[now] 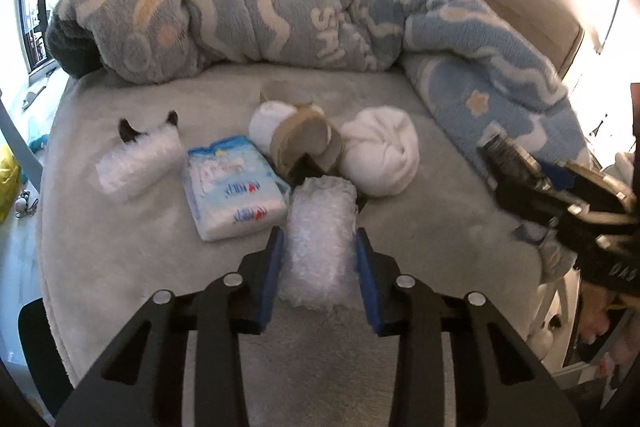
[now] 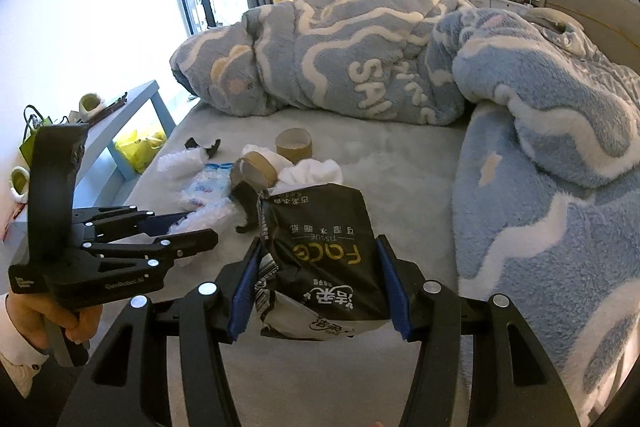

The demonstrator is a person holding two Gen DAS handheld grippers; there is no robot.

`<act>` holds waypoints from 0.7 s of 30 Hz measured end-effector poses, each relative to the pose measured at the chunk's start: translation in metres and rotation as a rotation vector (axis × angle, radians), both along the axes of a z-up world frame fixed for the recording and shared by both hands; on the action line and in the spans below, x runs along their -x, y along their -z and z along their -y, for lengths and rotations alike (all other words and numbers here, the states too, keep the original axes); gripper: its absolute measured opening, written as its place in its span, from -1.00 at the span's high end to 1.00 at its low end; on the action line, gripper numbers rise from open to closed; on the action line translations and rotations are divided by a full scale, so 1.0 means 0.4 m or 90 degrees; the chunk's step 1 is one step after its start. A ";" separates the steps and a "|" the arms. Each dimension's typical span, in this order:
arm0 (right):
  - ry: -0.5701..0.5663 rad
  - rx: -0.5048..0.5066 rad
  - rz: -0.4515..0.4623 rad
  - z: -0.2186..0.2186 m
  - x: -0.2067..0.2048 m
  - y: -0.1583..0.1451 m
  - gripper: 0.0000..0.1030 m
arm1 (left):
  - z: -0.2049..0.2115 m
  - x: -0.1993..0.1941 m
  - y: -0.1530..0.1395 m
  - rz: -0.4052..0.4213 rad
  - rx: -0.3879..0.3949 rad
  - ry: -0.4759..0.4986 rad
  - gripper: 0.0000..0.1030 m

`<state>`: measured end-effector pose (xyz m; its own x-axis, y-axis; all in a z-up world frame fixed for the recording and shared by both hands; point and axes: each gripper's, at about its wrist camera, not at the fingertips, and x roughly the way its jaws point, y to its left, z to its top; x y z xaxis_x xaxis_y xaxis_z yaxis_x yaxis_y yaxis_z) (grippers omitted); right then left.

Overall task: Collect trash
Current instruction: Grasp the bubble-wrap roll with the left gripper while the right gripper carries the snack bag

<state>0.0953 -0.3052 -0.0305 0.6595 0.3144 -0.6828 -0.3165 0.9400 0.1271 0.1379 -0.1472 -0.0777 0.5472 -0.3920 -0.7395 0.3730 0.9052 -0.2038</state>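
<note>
The left gripper (image 1: 318, 247) is clamped on a crumpled roll of clear bubble wrap (image 1: 322, 239), its blue pads pressing both flanks. The roll lies on the grey bed sheet (image 1: 420, 227), just in front of a flattened brown cardboard tube (image 1: 304, 141) and beside a blue-and-white tissue pack (image 1: 234, 187). The right gripper (image 2: 318, 283) grips a black crinkled tissue wrapper (image 2: 320, 251), held off the sheet.

Procedure: lift the bubble wrap straight up before moving sideways, since its far end appears to touch the black scrap and tube behind it. Keep pad pressure steady; the roll probably compresses easily and may slip.

Limits of view: no trash container is visible. The roll's underside and far end are hidden. In the right wrist view the left gripper's pads are masked by its own linkage. A second bubble wrap piece (image 1: 138, 163) partly covers a black scrap. The right gripper is blurred in the left wrist view.
</note>
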 end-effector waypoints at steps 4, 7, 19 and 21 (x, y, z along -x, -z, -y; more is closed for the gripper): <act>-0.005 -0.004 0.004 -0.028 -0.004 -0.010 -0.08 | -0.035 0.012 -0.036 0.022 0.014 -0.013 0.27; -0.011 -0.009 0.013 -0.059 -0.006 -0.025 -0.08 | -0.072 0.020 -0.054 0.038 0.007 -0.033 0.27; -0.064 -0.022 0.031 -0.267 -0.019 -0.075 -0.08 | -0.281 0.065 -0.101 0.074 -0.014 -0.112 0.27; -0.072 -0.024 0.031 -0.305 -0.020 -0.081 -0.08 | -0.318 0.073 -0.101 0.073 -0.015 -0.125 0.27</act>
